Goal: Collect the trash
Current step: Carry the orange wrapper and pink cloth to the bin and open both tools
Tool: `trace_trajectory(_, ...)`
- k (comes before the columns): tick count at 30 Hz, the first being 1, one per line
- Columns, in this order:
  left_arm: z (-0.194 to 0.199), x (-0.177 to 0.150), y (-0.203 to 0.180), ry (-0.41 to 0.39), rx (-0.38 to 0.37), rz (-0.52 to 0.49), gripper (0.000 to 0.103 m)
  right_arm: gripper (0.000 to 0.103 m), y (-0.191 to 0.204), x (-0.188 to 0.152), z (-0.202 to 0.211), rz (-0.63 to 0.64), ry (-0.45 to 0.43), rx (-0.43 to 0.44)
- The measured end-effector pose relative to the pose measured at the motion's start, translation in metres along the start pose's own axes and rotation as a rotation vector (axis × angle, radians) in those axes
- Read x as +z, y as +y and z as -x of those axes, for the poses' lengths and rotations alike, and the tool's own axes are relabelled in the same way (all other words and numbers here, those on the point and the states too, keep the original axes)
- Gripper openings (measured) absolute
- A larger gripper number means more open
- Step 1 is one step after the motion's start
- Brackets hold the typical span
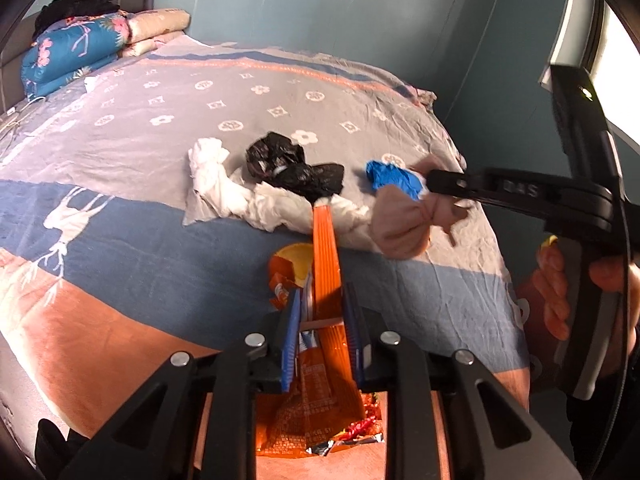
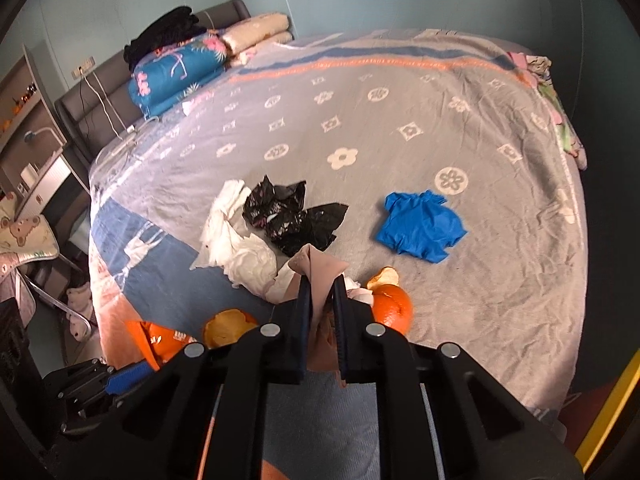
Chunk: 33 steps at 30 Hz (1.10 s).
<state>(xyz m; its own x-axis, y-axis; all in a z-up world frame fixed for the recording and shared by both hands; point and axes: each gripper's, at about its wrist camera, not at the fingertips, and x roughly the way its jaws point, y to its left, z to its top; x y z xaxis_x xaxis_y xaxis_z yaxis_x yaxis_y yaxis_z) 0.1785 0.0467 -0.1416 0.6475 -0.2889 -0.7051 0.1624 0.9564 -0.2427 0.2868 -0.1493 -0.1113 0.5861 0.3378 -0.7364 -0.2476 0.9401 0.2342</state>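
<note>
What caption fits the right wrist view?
Right tool shut on a pink rag above the bed, beside orange peel.

Orange wrapper [image 1: 316,412] — its small print is unreadable.

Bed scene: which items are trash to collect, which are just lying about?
Trash:
orange snack wrapper in left gripper
pink cloth scrap in right gripper
white tissues
black plastic bag
blue glove
orange peels

Lying about:
folded quilts
black clothes

My right tongs [image 2: 322,280] pinch a beige plastic bag [image 2: 318,268]; on the bed [image 2: 500,280], orange peel [image 2: 390,304] at three o'clock, a blue glove [image 2: 420,226] at one.
</note>
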Motion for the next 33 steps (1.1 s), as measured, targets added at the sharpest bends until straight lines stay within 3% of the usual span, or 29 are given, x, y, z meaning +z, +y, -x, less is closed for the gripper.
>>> trace_trajectory(19, 0.052, 0.036, 0.006, -0.119, 0.055, 0.062, 0.020, 0.010, -0.015, 0.004, 0.119, -0.026, -0.178, 0.038)
trace_trajectory(33, 0.091, 0.068, -0.070, -0.198, -0.016, -0.045, 0.020, 0.010, -0.056, -0.005, 0.213, -0.090, -0.315, 0.000)
